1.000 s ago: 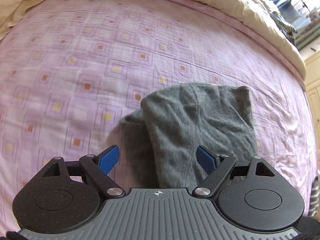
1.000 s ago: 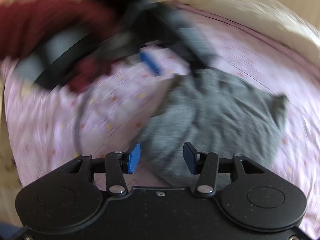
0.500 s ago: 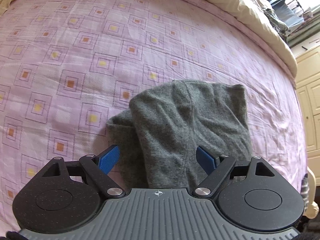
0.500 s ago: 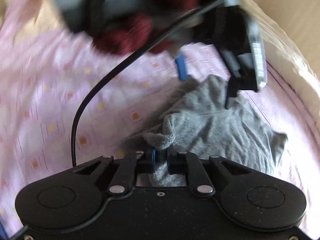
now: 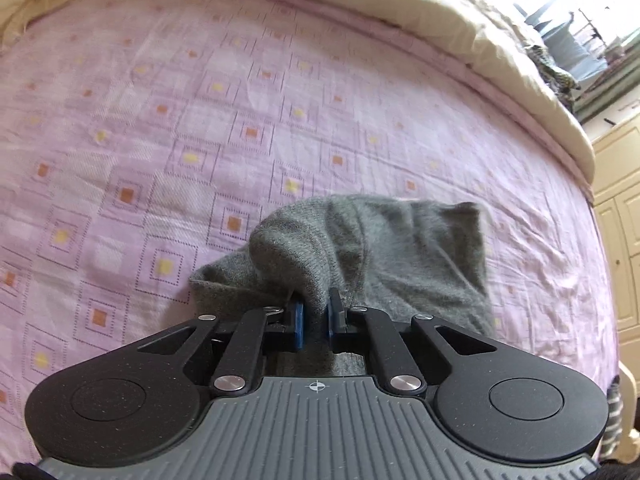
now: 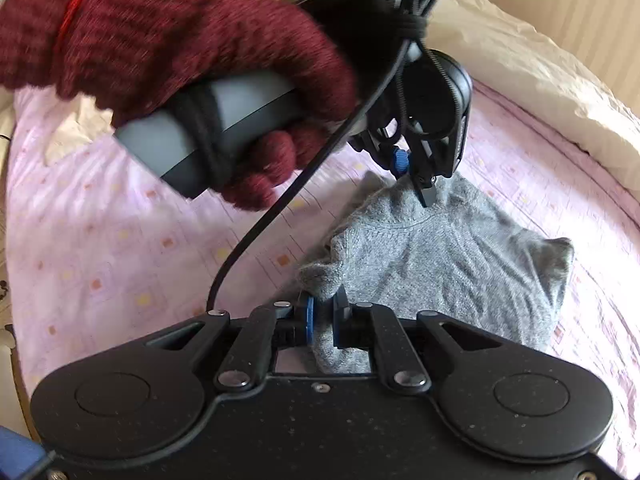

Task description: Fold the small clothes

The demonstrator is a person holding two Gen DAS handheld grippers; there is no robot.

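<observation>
From the left wrist view, the left gripper (image 5: 314, 320) is clenched on a raised fold of the grey knit garment (image 5: 400, 248), its blue pads (image 5: 297, 326) pressed into the cloth from both sides. The garment lies crumpled on the bed's pink patterned sheet (image 5: 160, 140), toward the near right part of it. A cream quilt (image 5: 460, 28) is bunched along the far edge, and a pale cupboard (image 5: 624, 216) stands to the right.

From the right wrist view, the right gripper (image 6: 323, 318) grasps another bunched edge of the same grey garment, which spreads away to the right over the sheet. Above it, a hand in a dark red knitted glove (image 6: 180, 52) holds the left gripper's handle, and a black cable (image 6: 280, 208) hangs from it.
</observation>
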